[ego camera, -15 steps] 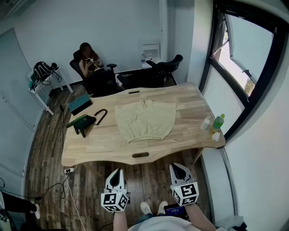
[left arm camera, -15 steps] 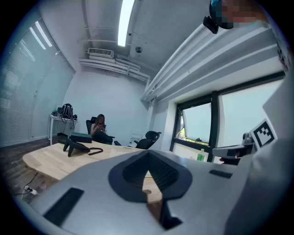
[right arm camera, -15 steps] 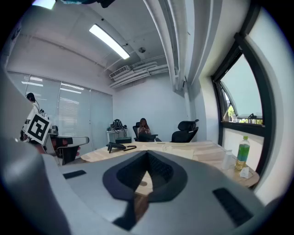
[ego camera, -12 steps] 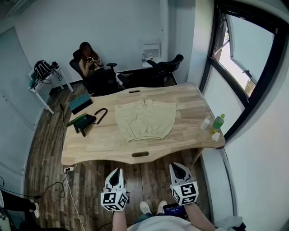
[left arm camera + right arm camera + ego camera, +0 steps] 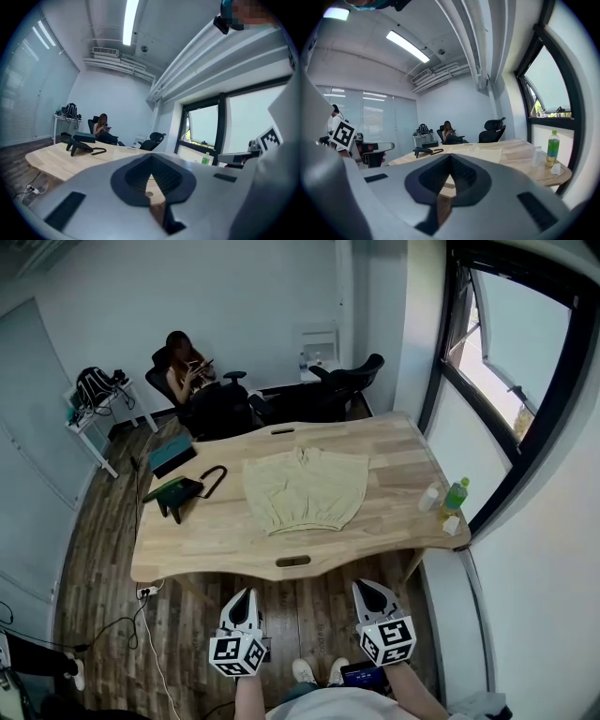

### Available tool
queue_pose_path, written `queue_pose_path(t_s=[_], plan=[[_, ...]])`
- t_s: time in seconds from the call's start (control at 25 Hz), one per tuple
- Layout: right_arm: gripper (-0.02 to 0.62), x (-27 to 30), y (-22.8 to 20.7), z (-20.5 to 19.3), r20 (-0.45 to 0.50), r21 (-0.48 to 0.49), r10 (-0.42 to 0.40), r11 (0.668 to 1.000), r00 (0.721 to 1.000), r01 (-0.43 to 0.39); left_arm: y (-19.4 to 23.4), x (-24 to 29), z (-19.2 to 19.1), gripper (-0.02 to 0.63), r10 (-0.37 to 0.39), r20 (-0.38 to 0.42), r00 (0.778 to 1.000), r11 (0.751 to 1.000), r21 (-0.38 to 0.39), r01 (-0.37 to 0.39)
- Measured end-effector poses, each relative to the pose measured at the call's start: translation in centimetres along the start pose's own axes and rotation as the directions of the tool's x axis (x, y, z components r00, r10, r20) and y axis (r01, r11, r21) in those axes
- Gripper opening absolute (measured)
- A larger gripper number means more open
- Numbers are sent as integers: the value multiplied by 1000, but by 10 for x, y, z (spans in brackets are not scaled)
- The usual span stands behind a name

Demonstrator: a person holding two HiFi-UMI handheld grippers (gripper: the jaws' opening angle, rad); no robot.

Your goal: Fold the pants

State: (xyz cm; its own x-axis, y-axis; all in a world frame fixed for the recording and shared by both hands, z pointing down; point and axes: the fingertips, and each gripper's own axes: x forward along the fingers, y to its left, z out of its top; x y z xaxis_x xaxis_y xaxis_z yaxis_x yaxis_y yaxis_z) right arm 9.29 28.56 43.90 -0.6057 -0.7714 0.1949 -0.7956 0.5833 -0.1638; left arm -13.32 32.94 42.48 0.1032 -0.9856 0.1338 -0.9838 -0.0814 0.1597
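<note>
Change since earlier frame: the head view has drifted slightly, so the whole scene sits a little further right in the picture. The garment has not shifted on the wood, and both tools hang where they did.
Floor (image 5: 103,549): dark planks. The person stands on it, back from the near edge of the furniture.
Worktop (image 5: 216,531): pale wood, with a cut-out slot at the near and far edges.
Pants (image 5: 305,488): beige, spread flat near the middle of the worktop, gathered edge towards the person. They lie well apart from both tools and look laid out ready for a first fold. In my judgement folding has not yet begun.
Seated person (image 5: 187,362): on a chair beyond the far edge, taking no part in the task.
Left hand-held gripper (image 5: 242,598): clenched with nothing in it. Its own view shows the jaws together and only the worktop beyond. It is held roughly level, short of the near edge, over the floor.
Right hand-held gripper (image 5: 371,589): likewise clenched and empty, level with the left one and pointing at the worktop. Both appear to be at a waiting stance ahead of the reach.
Black tool on green stand (image 5: 173,491): at the left end, clear of the garment.
Green bottle (image 5: 454,493): at the right edge by the window, beside a small white container (image 5: 428,496), both out of the folding area.
</note>
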Motion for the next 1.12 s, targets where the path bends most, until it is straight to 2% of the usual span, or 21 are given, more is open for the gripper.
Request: queue_pose_path(t_s=[0.16, 0.32, 0.56, 0.76, 0.96, 1.12], plan=[[6, 3, -1, 0, 5, 24, 14, 1000, 1000, -14, -7, 3, 1, 2, -7, -16, 1000, 1000, 26, 7], [6, 10, 0, 6, 56, 154, 79, 984, 995, -87, -4, 14, 4, 2, -10, -18, 1000, 999, 40, 11], [6, 45, -14, 9, 41, 149, 71, 986, 997, -76, 10, 52, 8, 2, -21, -5, 1000, 999, 25, 21], [6, 101, -27, 9, -5, 105, 46, 993, 999, -45, 45, 111, 7, 2, -30, -14, 999, 999, -12, 30], [6, 178, -35, 10, -49, 98, 3, 995, 999, 2, 94, 185, 17, 2, -67, -44, 997, 998, 3, 67], [6, 240, -37, 10, -81, 113, -45, 992, 996, 54, 139, 242, 28, 2, -89, -59, 994, 996, -17, 88]])
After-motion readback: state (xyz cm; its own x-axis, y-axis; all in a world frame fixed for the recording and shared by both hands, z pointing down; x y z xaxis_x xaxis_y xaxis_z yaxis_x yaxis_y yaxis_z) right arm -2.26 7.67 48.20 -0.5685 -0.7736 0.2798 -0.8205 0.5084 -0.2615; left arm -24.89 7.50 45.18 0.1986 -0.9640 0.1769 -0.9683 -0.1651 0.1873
